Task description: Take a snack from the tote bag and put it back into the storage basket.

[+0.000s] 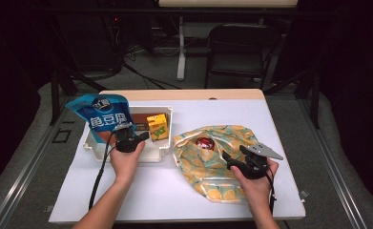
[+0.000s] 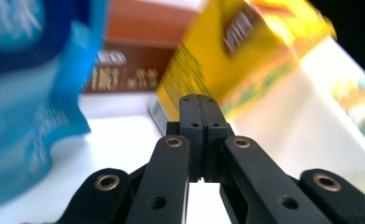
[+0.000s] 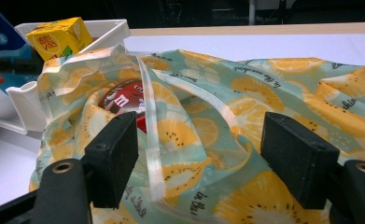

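Observation:
A white bin [image 1: 151, 154] on the table's left holds a blue snack bag [image 1: 104, 116], a yellow drink carton [image 1: 157, 127] and a brown box [image 1: 140, 118]. My left gripper [image 1: 144, 136] hangs over the bin's front part; its jaws are shut with nothing between them, and the tips [image 2: 200, 101] point at the yellow carton [image 2: 245, 56], beside the blue bag [image 2: 26, 93]. To the right lies a lemon-print cloth bag [image 1: 212, 162] with a red sweets packet [image 1: 204, 143] in its mouth. My right gripper [image 3: 203, 158] stands open over the bag's cloth [image 3: 264, 98], near the red packet [image 3: 126, 100].
The white table top [image 1: 165, 191] has bare room in front of the bin and behind the cloth bag. A black chair [image 1: 241, 47] and a table leg [image 1: 181, 47] stand on the floor beyond the far edge. The bin's corner [image 3: 110, 25] rises behind the bag.

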{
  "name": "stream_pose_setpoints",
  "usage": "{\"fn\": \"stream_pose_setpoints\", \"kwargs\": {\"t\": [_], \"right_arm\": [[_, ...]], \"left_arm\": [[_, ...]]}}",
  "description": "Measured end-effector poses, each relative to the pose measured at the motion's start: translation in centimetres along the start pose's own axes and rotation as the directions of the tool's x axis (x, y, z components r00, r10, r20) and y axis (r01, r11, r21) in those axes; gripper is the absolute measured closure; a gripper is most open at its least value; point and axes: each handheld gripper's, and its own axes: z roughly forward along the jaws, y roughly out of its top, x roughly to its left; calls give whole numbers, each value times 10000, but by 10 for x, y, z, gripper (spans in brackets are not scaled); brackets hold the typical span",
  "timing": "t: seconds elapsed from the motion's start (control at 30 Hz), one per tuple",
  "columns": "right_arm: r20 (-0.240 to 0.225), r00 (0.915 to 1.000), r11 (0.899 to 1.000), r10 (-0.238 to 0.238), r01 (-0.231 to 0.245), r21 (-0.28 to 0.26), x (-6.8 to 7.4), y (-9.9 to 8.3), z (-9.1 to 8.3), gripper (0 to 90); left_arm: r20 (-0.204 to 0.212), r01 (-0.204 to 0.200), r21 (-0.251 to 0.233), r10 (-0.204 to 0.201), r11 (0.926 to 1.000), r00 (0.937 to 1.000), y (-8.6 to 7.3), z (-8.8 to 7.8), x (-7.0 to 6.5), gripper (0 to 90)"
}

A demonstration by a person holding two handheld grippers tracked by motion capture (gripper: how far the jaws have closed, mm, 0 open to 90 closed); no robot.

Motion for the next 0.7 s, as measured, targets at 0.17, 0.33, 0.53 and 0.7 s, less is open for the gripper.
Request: {"fn": "stream_pose_setpoints", "kwargs": {"t": [0.17, 0.33, 0.53, 0.7], "right_arm": [[-15, 10000, 10000, -48, 48, 4, 4, 0, 1, 274], [-76, 9998, 9998, -194, 194, -18, 6, 1, -2, 340], [-472, 9985, 9986, -289, 267, -459, 9, 1, -7, 492], [-502, 9984, 9972, -254, 217, -721, 9, 3, -11, 555]], "left_arm": [[21, 121, 91, -121, 9999, 9999, 3, 7, 1, 900], [74, 617, 5, -617, 9981, 9981, 6, 13, 7, 900], [39, 703, -27, -703, 9975, 9975, 10, 13, 8, 900], [115, 120, -188, -118, 9998, 9999, 7, -3, -2, 900]]}}
